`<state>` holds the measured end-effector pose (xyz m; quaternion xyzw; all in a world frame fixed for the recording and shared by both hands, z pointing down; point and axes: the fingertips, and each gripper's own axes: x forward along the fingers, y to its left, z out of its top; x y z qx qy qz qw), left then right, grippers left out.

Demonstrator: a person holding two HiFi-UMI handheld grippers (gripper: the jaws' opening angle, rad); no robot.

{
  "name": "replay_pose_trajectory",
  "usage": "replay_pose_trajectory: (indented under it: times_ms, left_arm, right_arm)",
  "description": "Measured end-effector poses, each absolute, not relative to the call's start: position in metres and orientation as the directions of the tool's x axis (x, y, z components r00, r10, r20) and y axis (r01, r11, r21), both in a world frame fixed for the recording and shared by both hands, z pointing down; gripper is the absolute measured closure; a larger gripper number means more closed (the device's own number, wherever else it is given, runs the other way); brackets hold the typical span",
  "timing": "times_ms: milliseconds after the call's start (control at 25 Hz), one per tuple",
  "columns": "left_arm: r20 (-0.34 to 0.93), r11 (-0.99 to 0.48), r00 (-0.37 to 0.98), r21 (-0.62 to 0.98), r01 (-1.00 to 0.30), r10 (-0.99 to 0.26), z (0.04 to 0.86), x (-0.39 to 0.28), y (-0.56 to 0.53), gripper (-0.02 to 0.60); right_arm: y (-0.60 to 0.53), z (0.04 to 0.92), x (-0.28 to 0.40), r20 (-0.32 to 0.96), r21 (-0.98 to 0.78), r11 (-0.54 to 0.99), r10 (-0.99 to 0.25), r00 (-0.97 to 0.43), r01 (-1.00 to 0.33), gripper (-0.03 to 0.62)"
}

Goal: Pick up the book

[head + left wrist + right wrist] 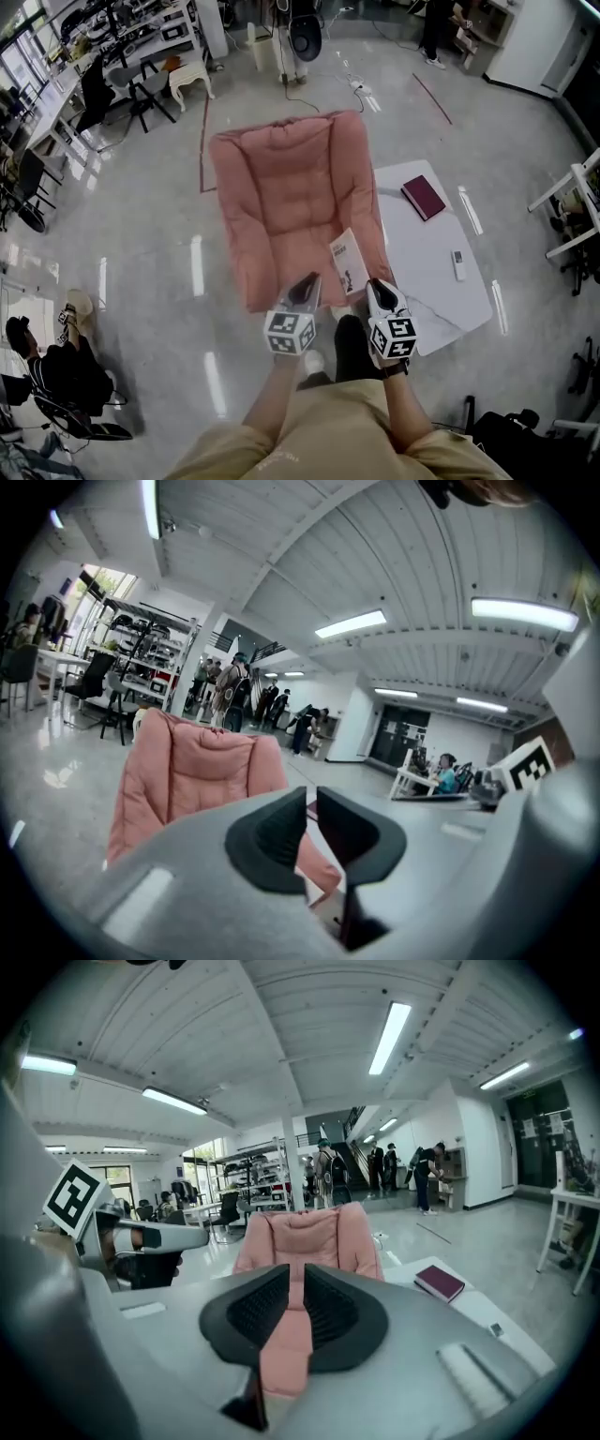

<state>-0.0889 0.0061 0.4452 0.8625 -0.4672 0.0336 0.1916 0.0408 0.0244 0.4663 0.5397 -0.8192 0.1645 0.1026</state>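
A thin white book (349, 262) lies on the right side of the pink armchair (291, 197), near its front edge. A maroon book (424, 197) rests on the low white table (441, 300) to the right, and it also shows in the right gripper view (440, 1282). My left gripper (307, 281) hangs over the chair's front edge, just left of the white book. My right gripper (375, 284) is just right of that book. Each gripper's jaws, left (311, 803) and right (301, 1283), stand a narrow slit apart with nothing between them.
A small white remote (458, 264) lies on the table. A person sits on the floor at the lower left (56, 366). White racks (577, 206) stand at the right, and desks and office chairs (112, 84) at the far left. A fan (305, 37) stands behind the armchair.
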Motion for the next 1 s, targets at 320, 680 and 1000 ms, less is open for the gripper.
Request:
replay_pose_trajectory:
  times_ms: [320,680,1000]
  left_arm:
    - [0.339,-0.516,0.595,0.3,-0.802,-0.728,0.521,-0.066,-0.044,0.569]
    - [0.505,-0.528,0.624,0.339,-0.779,-0.596,0.631,-0.025,-0.082,0.575]
    - [0.593,-0.512,0.606,0.346,-0.786,-0.53,0.703,-0.02,-0.1,0.577]
  right_arm:
    - [-0.008,0.599,0.07,0.499,-0.278,0.266,-0.781,-0.375,-0.923,0.452]
    - [-0.008,0.79,0.116,0.684,-0.404,0.019,-0.657,-0.316,-0.915,0.373]
    - [-0.038,0.905,0.126,0.737,-0.422,0.003,-0.581,-0.345,-0.907,0.365]
